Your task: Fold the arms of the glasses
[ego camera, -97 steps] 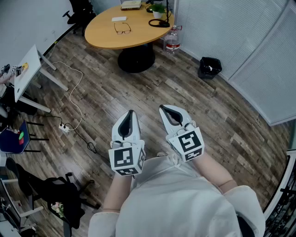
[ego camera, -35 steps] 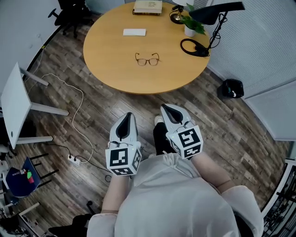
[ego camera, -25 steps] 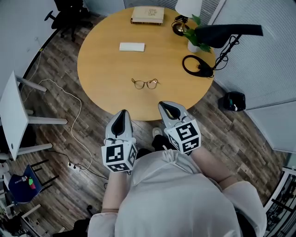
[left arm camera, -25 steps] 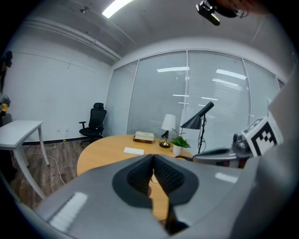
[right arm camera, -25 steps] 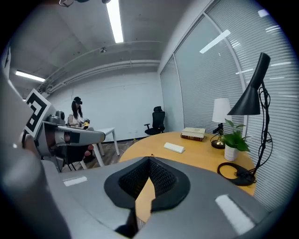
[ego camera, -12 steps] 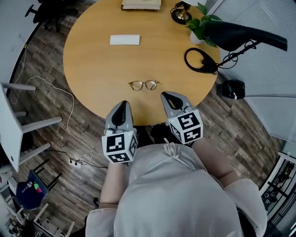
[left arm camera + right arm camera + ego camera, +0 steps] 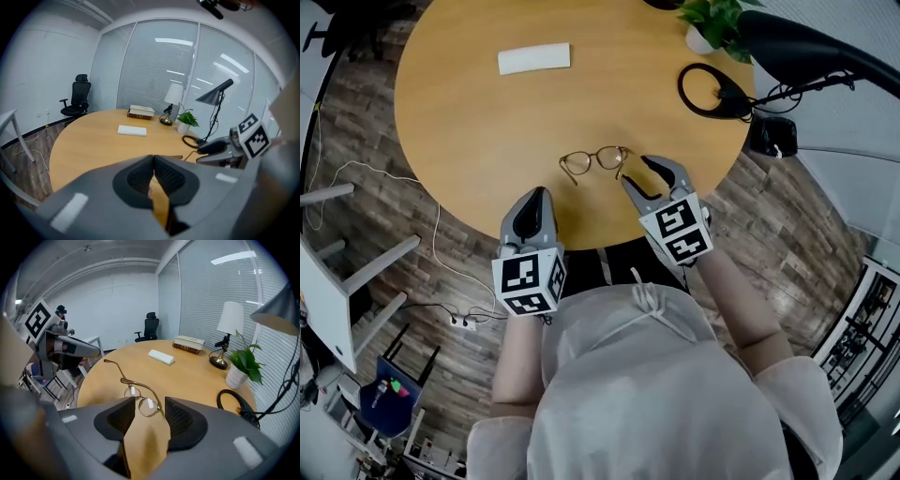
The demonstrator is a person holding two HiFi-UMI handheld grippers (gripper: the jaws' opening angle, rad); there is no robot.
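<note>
Both arms of the glasses [image 7: 595, 159] look unfolded near the table's [image 7: 469, 122] six o'clock edge, at eleven o'clock of the right gripper [image 7: 639, 172], whose empty jaws have just been opening, while the left gripper [image 7: 534, 195] is closed on nothing, and a skewed pinch could skid them off.

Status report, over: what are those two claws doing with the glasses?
Left gripper shut, empty. Right gripper just opened, glasses at its tips, ungripped. Arms unfolded; nothing blocking.

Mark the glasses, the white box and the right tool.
glasses [image 7: 593, 158]: head view, on the bridge between the lenses.
white box [image 7: 533, 58]: head view, middle of its top face.
right tool [image 7: 635, 170]: head view, midway between its open fingertips.
</note>
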